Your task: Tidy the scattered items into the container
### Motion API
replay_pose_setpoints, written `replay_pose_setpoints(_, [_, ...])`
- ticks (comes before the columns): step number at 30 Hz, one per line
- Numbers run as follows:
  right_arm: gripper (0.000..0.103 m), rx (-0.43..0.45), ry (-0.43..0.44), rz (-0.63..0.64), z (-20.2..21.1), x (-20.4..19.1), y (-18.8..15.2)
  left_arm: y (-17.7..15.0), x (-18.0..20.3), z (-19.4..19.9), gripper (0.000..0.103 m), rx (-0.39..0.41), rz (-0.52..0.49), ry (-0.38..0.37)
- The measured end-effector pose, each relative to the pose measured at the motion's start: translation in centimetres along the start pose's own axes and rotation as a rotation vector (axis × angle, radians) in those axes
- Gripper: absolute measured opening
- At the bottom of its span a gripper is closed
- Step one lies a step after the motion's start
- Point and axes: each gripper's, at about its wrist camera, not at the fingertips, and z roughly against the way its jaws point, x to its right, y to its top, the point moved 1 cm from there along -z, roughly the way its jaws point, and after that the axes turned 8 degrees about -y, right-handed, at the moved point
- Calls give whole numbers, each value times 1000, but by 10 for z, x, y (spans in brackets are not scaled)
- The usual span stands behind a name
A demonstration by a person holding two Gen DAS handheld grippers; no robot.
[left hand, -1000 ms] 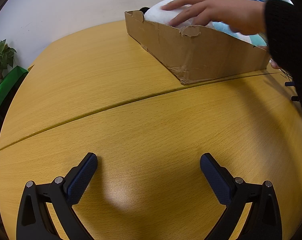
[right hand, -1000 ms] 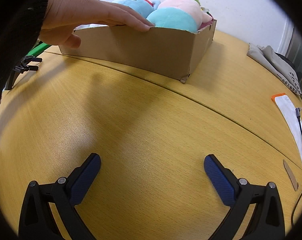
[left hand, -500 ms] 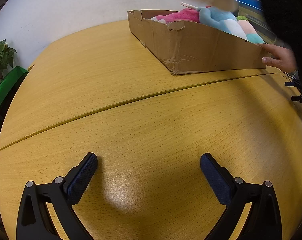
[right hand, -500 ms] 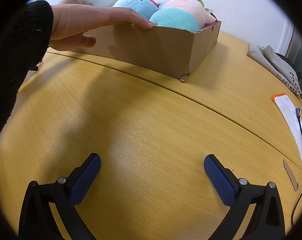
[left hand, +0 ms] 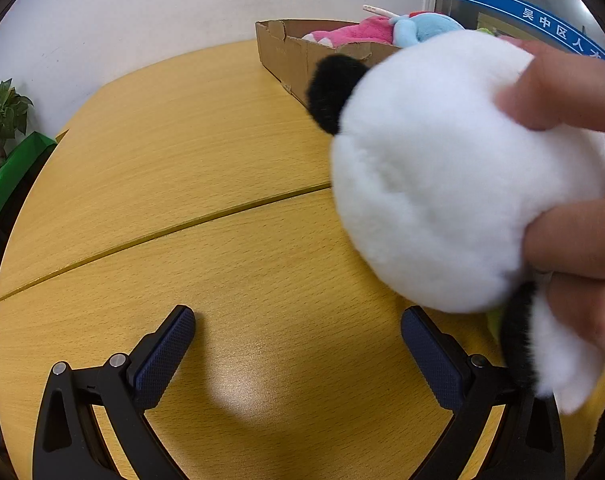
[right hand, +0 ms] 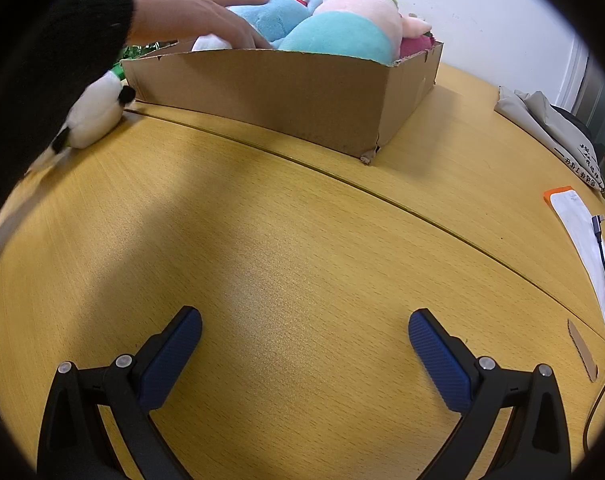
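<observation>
In the left wrist view, one white and black panda toy (left hand: 442,184) is held by a bare hand (left hand: 574,240) near the right — its lower part is blurred. The left gripper (left hand: 298,354) is spread wide with nothing in it. One cardboard box (left hand: 294,60) is seen far off, half hidden.

In the right wrist view, the right gripper (right hand: 304,354) is wide open and empty too. Three soft toys — blue (right hand: 280,16), teal and pink (right hand: 342,32), dark pink (right hand: 416,44) — are counted in the box (right hand: 302,96). The panda (right hand: 92,114) is seen at the far left, beside the box.
</observation>
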Motion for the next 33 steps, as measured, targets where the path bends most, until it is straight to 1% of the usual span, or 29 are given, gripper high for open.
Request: replay_pose_setpoints(33, [103, 1, 2, 2, 1, 0, -1, 1, 0, -1, 103, 1, 10, 3])
